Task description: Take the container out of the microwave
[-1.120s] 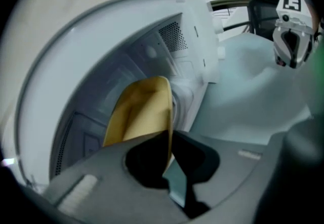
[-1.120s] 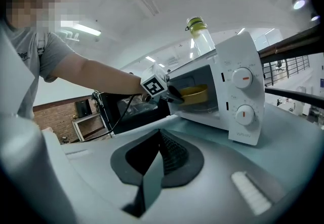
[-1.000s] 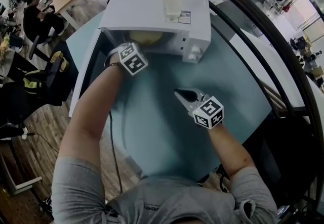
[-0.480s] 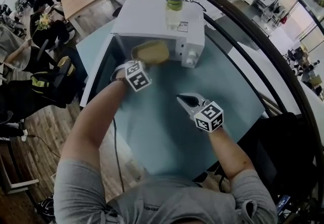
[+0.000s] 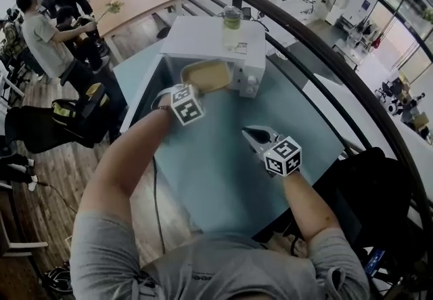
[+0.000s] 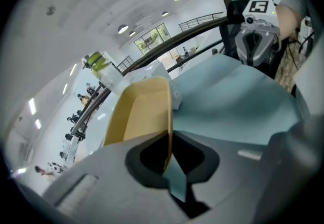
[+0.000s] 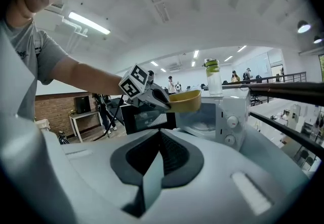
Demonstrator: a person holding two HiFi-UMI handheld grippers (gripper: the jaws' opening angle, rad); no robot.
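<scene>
The yellow container [image 5: 207, 75] hangs in the air just in front of the white microwave [image 5: 215, 40], outside its cavity. My left gripper [image 5: 181, 87] is shut on the container's near rim. In the left gripper view the thin rim of the container [image 6: 140, 112] runs down between the jaws of that gripper [image 6: 167, 156]. My right gripper [image 5: 257, 135] is shut on nothing above the teal table [image 5: 223, 170], right of the container. In the right gripper view, beyond the gripper [image 7: 156, 161], I see the container [image 7: 186, 100] in front of the microwave [image 7: 230, 112].
A clear bottle with a green lid [image 5: 231, 19] stands on top of the microwave. The microwave door [image 5: 147, 85] stands open to the left. A dark curved railing [image 5: 318, 55] runs behind the table. People sit and stand at the far left [image 5: 47, 28].
The left gripper has drawn the yellow container out of the microwave cavity and toward me. The right gripper stays about where it was. The head view has tilted up.
</scene>
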